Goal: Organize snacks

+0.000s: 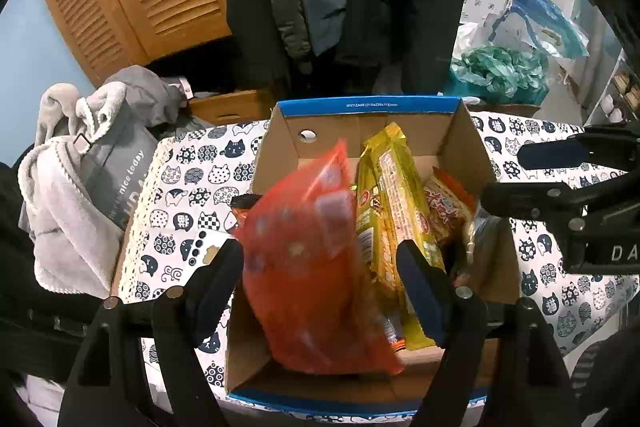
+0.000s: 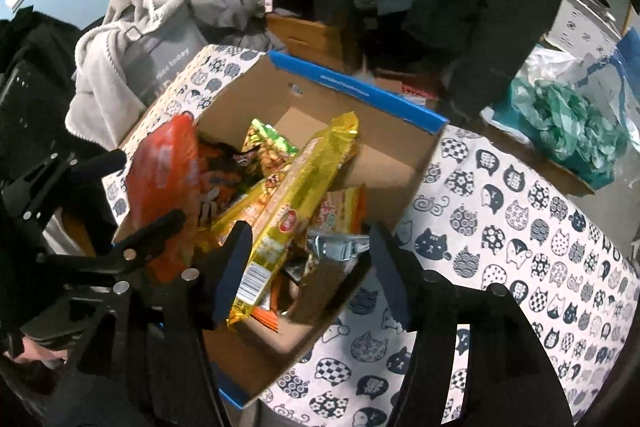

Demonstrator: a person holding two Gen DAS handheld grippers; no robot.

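Looking along the left gripper [image 1: 320, 267], its fingers stand wide apart over a cardboard box [image 1: 456, 135] on the cat-print table [image 1: 184, 187]. A blurred red bag [image 1: 312, 267] lies between the fingers; whether either pad touches it I cannot tell. At 3 o'clock from the bag, two long yellow packs [image 1: 396, 195] lean in the box, with an orange packet [image 1: 444, 207] further right. The right gripper [image 1: 560, 171] shows at 3 o'clock, outside the box. A grey fleece heap [image 1: 76, 187] sits at 9 o'clock.

From the right wrist, the right gripper [image 2: 312, 267] is also spread wide, holding nothing, over the near corner of the box [image 2: 400, 163]. A yellow pack [image 2: 296, 203] slants between its fingers, a silver wrapper [image 2: 340, 247] beside it. The red bag [image 2: 168, 179] stands at 9 o'clock by the left gripper [image 2: 136, 203]. A green packet [image 2: 268, 143] lies at 12 o'clock.
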